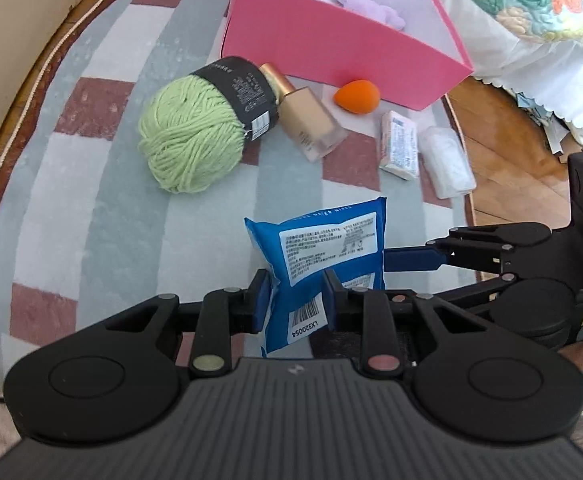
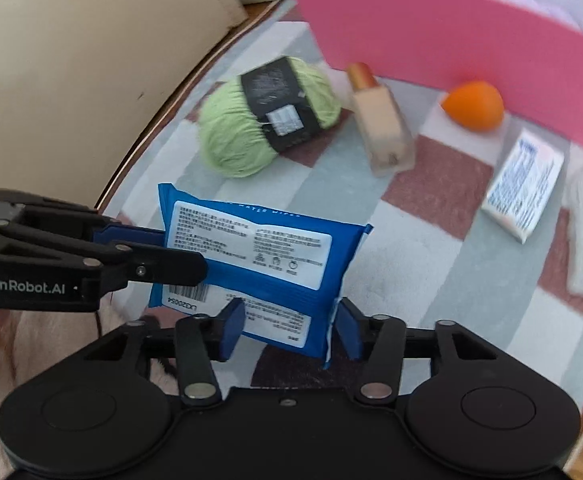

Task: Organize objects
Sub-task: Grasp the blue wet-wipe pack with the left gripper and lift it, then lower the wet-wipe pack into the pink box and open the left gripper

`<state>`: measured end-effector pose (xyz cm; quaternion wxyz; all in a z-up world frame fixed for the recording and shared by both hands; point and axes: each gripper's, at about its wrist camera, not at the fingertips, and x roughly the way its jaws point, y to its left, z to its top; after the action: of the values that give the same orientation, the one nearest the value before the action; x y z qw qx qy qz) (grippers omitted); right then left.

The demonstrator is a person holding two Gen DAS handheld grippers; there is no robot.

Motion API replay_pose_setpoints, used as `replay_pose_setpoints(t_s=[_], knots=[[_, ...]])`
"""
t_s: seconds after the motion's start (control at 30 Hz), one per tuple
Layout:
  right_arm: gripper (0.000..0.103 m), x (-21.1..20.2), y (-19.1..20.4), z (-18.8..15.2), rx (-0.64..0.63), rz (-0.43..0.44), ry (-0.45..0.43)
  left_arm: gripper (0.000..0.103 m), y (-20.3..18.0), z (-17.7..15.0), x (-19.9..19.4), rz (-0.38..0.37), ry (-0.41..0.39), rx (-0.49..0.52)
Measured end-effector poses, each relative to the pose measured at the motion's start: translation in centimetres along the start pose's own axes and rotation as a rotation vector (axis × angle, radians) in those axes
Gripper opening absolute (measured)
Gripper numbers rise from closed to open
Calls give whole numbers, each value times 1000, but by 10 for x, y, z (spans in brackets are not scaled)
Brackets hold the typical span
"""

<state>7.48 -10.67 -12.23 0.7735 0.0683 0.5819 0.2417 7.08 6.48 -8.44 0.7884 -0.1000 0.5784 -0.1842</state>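
Note:
A blue wet-wipes pack (image 1: 323, 244) (image 2: 251, 248) hangs above the checked rug (image 1: 91, 200). My left gripper (image 1: 296, 300) (image 2: 179, 252) is shut on its barcode end. My right gripper (image 2: 289, 328) (image 1: 395, 260) stands open astride the pack's other end, its blue fingers close beside the pack without squeezing it. Beyond lies a green yarn ball (image 1: 189, 136) (image 2: 251, 128), a beige foundation bottle (image 1: 307, 116) (image 2: 383, 124) and an orange sponge (image 1: 356, 96) (image 2: 473, 106). The open pink box (image 1: 331, 48) (image 2: 451, 40) behind them holds a purple soft toy (image 1: 371, 8).
A small white printed packet (image 1: 399, 146) (image 2: 523, 184) and a clear box of cotton swabs (image 1: 447, 160) lie at the rug's right edge. A floral bedspread (image 1: 551, 12) hangs at the right over wood floor (image 1: 511, 140). Beige furniture (image 2: 71, 60) stands on the left.

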Motion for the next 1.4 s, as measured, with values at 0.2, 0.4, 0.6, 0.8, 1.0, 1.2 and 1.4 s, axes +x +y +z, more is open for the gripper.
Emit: replay_pose_setpoints(t_s=[0.2, 0.4, 0.6, 0.8, 1.0, 1.2, 1.4], knots=[[69, -32, 10, 3, -13, 11, -11, 28, -16, 6, -29, -15, -36, 25], [73, -77, 27, 14, -67, -19, -92, 29, -34, 22, -65, -33, -87, 60], [73, -118, 40, 30, -103, -58, -170, 29, -51, 39, -97, -46, -128, 91], [75, -150, 45, 56, -168, -104, -245, 29, -68, 69, -126, -46, -210, 128], [76, -169, 33, 95, -202, -152, -309, 29, -84, 111, -137, -23, -276, 167], [77, -166, 0, 140, -186, -183, -348, 29, -87, 167, -113, 2, -296, 147], [77, -127, -48, 185, -178, -204, -330, 29, -75, 221, -56, 23, -284, 137]])
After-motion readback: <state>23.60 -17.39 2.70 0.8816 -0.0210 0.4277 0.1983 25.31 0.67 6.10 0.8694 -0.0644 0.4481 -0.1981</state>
